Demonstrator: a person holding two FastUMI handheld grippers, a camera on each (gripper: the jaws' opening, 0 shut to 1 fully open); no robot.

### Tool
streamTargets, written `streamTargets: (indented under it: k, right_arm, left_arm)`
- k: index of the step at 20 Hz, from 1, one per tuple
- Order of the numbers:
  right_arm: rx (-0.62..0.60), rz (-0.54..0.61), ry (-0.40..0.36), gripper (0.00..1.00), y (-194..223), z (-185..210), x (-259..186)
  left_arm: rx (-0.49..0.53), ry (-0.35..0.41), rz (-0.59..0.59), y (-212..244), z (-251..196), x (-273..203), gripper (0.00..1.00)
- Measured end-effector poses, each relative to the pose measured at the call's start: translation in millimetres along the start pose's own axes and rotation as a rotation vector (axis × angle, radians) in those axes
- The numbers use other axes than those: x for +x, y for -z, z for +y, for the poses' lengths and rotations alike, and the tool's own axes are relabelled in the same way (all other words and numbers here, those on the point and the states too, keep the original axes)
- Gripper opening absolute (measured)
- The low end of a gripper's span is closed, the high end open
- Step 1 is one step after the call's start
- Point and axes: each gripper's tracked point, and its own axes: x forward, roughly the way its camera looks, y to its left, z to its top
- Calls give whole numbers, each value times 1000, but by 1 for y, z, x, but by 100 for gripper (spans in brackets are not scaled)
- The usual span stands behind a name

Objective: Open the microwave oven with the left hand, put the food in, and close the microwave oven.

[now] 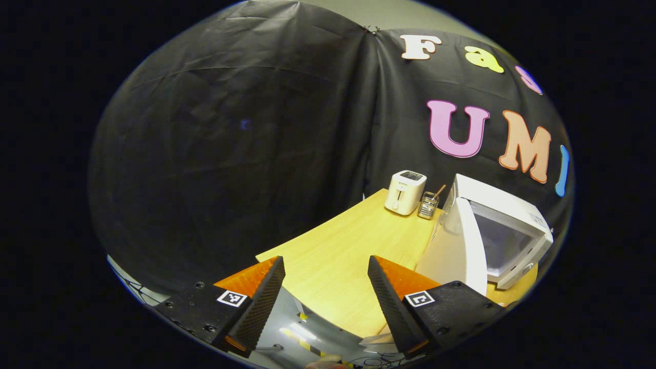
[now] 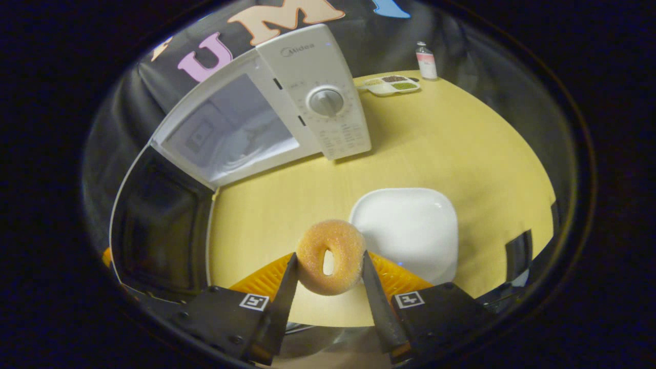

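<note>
1. The door [image 2: 159, 230] of the white box-shaped microwave oven [image 2: 287, 97] is seen swung fully open in the right gripper view, so the opening step is judged as done.
2. In the left gripper view the same oven is seen from the side, at the right part of the yellow wooden table [image 1: 333, 251], with its door standing out toward the camera.
3. The left tool [image 1: 325, 292] is released: its two fingers stand wide apart, nothing is between them, and it is held off the near edge of the table, well apart from the oven.
4. The right tool [image 2: 328, 292] is clenched on the food, a round sugar-coated doughnut [image 2: 330, 256] with a hole in the middle; both fingers press on its sides.
5. The doughnut is held above the table, just beside the white square plate [image 2: 407, 230], which is bare, and in front of the open oven chamber.
6. The food is judged as already lifted from the plate but not yet placed inside.
7. Two steps are left: the doughnut must be carried into the chamber and released, and the door must be closed.
</note>
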Motion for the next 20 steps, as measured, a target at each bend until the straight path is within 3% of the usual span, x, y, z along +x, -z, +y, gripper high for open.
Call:
streamTargets:
  k: [5, 10, 11, 13, 14, 20]
  right_arm:
    - [119, -54, -119, 67, -5, 75, 10]
    - [193, -113, -210, 67, -24, 145, 30]
    - [198, -130, -215, 74, -30, 155, 38]
    - [203, -169, -219, 73, -43, 171, 54]
    - [205, -191, -216, 67, -49, 177, 61]
    - [268, -386, -173, 67, -104, 188, 102]
  left_arm:
    - [29, 122, 40, 7, -13, 21, 96]
    - [53, 184, 76, 17, -8, 33, 96]
    - [60, 190, 82, 18, -7, 35, 96]
    - [77, 201, 89, 20, -5, 38, 96]
    - [83, 212, 93, 20, -6, 40, 96]
    - [104, 261, 146, 31, -14, 52, 96]
